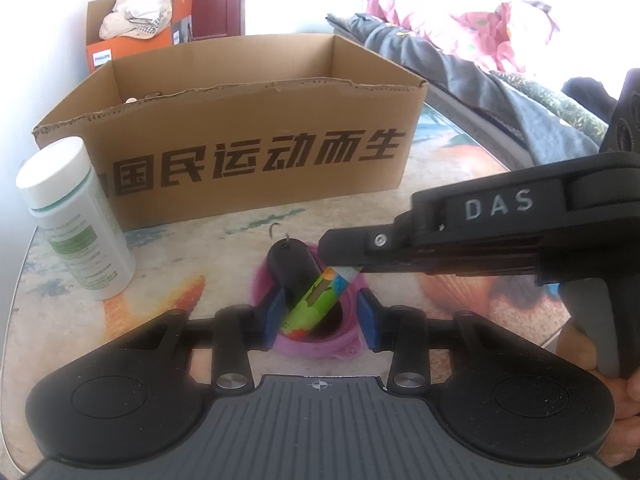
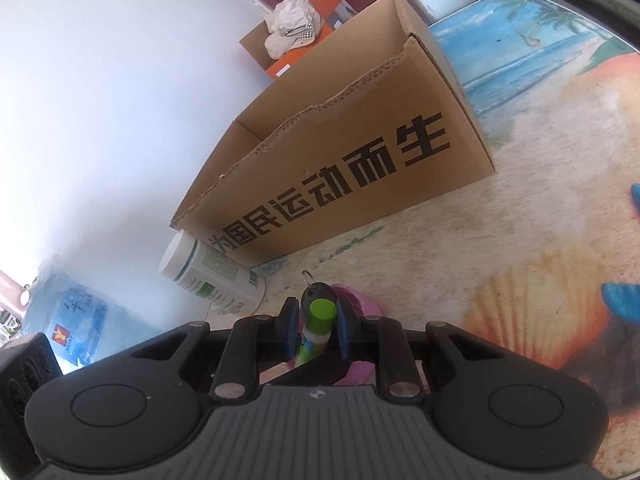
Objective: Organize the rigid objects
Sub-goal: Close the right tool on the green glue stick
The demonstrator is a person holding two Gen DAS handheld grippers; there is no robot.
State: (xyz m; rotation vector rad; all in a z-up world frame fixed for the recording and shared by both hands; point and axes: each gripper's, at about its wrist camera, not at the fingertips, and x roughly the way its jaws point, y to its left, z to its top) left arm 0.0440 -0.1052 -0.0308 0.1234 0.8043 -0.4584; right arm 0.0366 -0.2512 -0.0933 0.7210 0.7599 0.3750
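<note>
A small purple cup [image 1: 320, 346] stands on the beach-print table [image 1: 440, 216] and holds a black key fob [image 1: 292, 264] and a green patterned glue stick [image 1: 316, 300]. My left gripper [image 1: 322, 316] has its blue pads pressed on the cup's two sides. My right gripper [image 1: 340, 264] reaches in from the right and is shut on the stick's upper end. In the right wrist view the stick's green cap [image 2: 322, 312] sits between the right gripper's [image 2: 317, 320] pads, with the fob [image 2: 318, 294] just beyond. An open cardboard box [image 1: 256, 152] stands behind.
A white bottle [image 1: 76, 216] stands left of the cup, close to the box and the table's left edge. Bedding [image 1: 480, 80] lies beyond the table on the right. An orange box with cloth [image 1: 132, 40] sits behind. Blue objects [image 2: 624, 300] lie at the right.
</note>
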